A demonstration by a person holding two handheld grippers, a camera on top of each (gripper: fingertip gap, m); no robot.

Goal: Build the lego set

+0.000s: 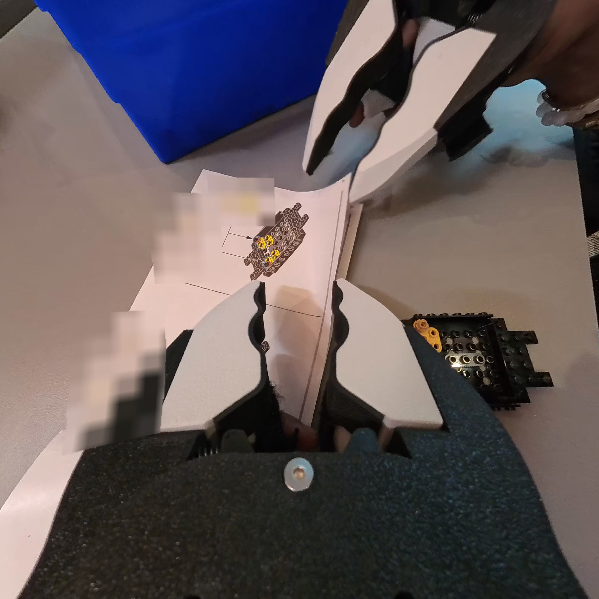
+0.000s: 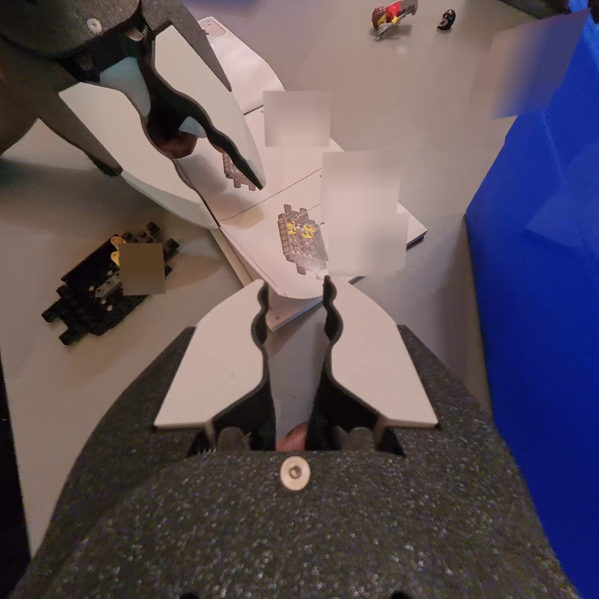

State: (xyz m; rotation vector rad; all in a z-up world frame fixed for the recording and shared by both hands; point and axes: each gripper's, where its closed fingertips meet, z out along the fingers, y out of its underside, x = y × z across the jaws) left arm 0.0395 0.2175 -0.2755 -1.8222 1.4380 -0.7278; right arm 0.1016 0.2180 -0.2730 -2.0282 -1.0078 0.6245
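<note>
An open instruction booklet [image 1: 291, 227] lies on the grey table [image 1: 453, 252], with a brick drawing on its page. My left gripper [image 1: 299, 288] is open and empty just above the page, near the booklet's right edge. My right gripper [image 2: 295, 283] is open and empty, and the page's curled corner [image 2: 285, 291] lies between its fingertips without being pressed. The right gripper also shows in the left wrist view [image 1: 334, 184], at the booklet's far edge. A black brick assembly [image 1: 479, 359] with yellow pieces sits right of my left gripper. It also shows in the right wrist view [image 2: 90, 291].
A blue bin [image 1: 194, 81] stands beyond the booklet and shows close on the right in the right wrist view [image 2: 534, 291]. A small red and brown brick piece [image 2: 389, 16] and a small black piece [image 2: 447, 17] lie far off on the table. A hand with a bead bracelet [image 1: 551, 110] holds the right gripper. About 7 cm separates my left fingertips from my right.
</note>
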